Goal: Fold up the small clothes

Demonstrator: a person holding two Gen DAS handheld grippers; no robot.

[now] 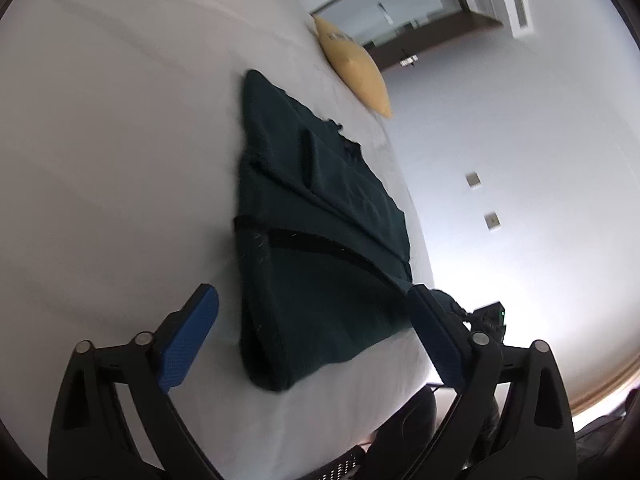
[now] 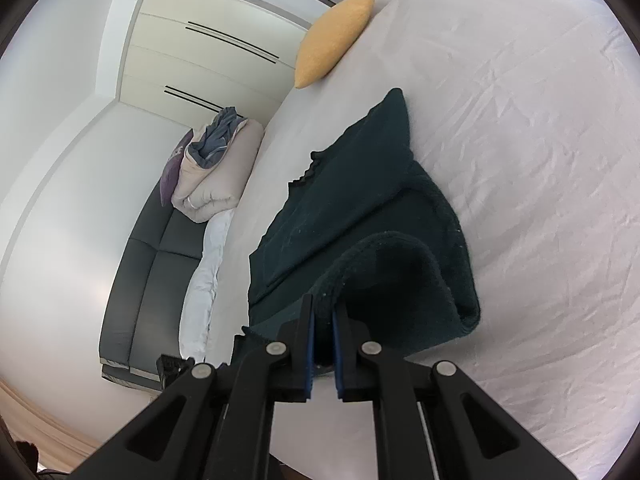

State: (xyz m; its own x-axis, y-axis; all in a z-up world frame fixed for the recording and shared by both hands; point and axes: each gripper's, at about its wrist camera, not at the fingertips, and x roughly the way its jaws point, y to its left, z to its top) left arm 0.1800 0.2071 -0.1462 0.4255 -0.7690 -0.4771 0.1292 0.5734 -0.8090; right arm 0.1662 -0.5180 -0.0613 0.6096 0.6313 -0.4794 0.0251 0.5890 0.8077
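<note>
A dark green garment (image 1: pixel 316 216) lies partly folded on the white bed sheet (image 1: pixel 100 160), its near end doubled over. My left gripper (image 1: pixel 312 312) stands open just above that near end; its blue pads (image 1: pixel 188 340) flank the cloth without pressing on it. In the right wrist view the same garment (image 2: pixel 360 184) stretches away toward the pillow. My right gripper (image 2: pixel 323 312) is shut on a raised fold of the garment's near edge, which arches up between the pads and drapes to the right.
A yellow pillow (image 2: pixel 336 40) lies at the far end of the bed. Beside the bed stands a dark sofa (image 2: pixel 148 264) carrying a rolled duvet (image 2: pixel 216 172). The bed's near edge (image 1: pixel 340 420) drops off just under my left gripper.
</note>
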